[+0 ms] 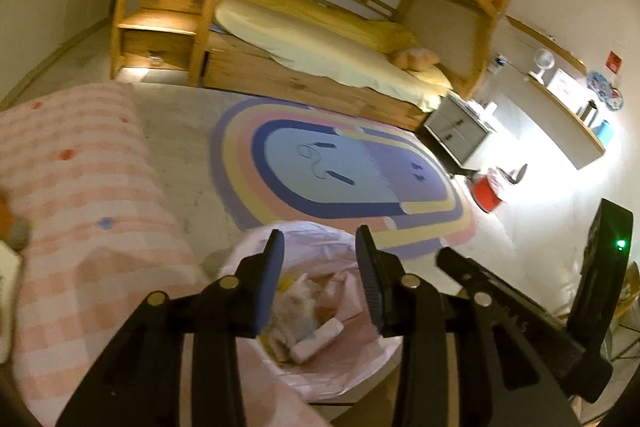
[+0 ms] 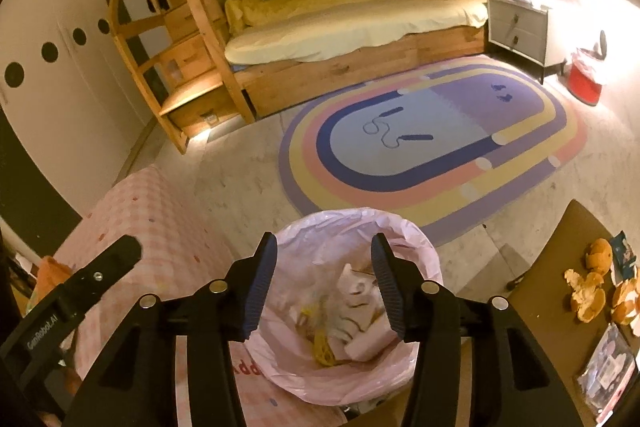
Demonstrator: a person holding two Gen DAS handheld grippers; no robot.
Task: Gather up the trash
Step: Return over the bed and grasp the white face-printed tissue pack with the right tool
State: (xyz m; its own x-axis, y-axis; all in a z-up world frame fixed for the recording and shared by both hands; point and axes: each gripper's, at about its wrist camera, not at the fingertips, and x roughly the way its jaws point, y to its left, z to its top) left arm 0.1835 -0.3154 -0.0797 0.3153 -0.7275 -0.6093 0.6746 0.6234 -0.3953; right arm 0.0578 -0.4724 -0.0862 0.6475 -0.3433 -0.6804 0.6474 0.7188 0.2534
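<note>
Black jaws with ribbed blue pads fill the bottom of both views. Those of the left gripper (image 1: pixel 320 239) stand apart with nothing between them, and those of the right gripper (image 2: pixel 323 245) likewise — each pair hangs over the trash bin (image 2: pixel 408 377), which sits on the floor directly below.

A thin, crinkled pink plastic liner (image 2: pixel 316 233) is folded over the bin's round rim. Inside lies the trash (image 2: pixel 362 327): crumpled white paper, a small pale block and yellowish scraps.

To the left, just beside the bin, a soft pink-and-white checked cloth (image 1: pixel 92 195) with coloured dots drapes over something low. To the right, a brown table (image 2: pixel 560 267) carries torn orange peel (image 2: pixel 588 301), curled and ragged.

Beyond the bin spreads an oval rug (image 2: pixel 432 147) of pastel bands — lilac, yellow, pink, navy — on a pale mottled floor. Behind it stands a wooden bunk bed (image 1: pixel 304 79) with a yellow sheet, and near the grey nightstand (image 2: pixel 516 23) a red bin (image 2: pixel 584 83).
</note>
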